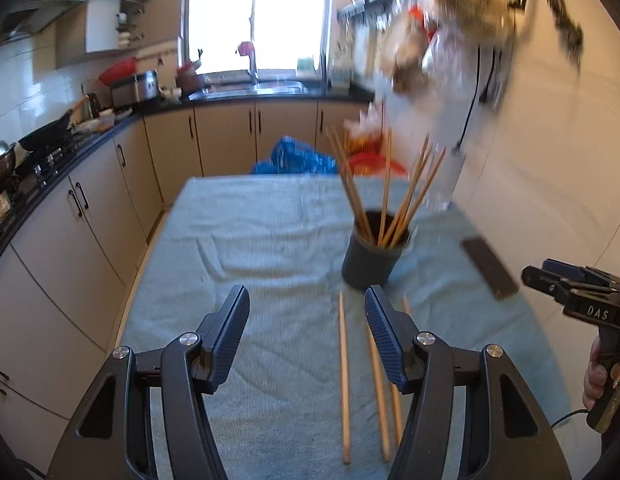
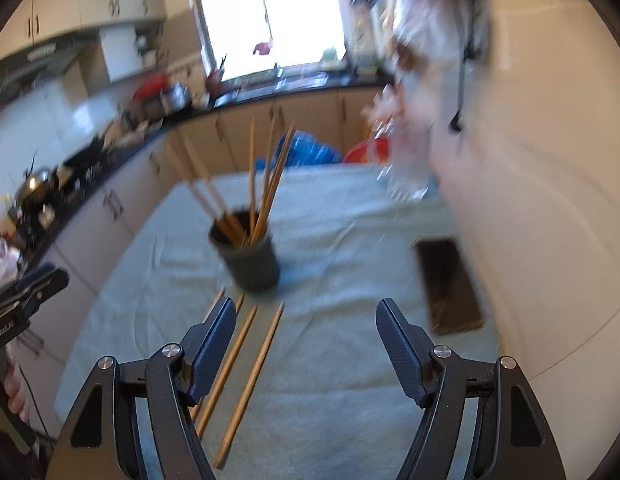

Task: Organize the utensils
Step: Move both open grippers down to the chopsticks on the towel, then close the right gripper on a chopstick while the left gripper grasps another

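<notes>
A dark cup (image 1: 369,260) (image 2: 252,264) stands on the table's pale teal cloth (image 1: 250,232) (image 2: 349,240) with several wooden chopsticks (image 1: 385,192) (image 2: 266,184) upright in it. Three loose chopsticks (image 1: 343,380) (image 2: 254,380) lie flat on the cloth in front of the cup. My left gripper (image 1: 306,294) hovers open above them, its right finger over two of them. My right gripper (image 2: 306,304) is open wide, with the loose chopsticks under its left finger and nothing pressed between the pads. Each gripper appears at the edge of the other's view.
A dark flat rectangular object (image 1: 489,268) (image 2: 449,284) lies near the wall on the right. A clear bottle (image 1: 441,188) stands at the table's far right. A blue bag (image 1: 298,156) and red basin (image 2: 367,150) sit beyond the table. Kitchen counter and cabinets (image 1: 90,208) run along the left.
</notes>
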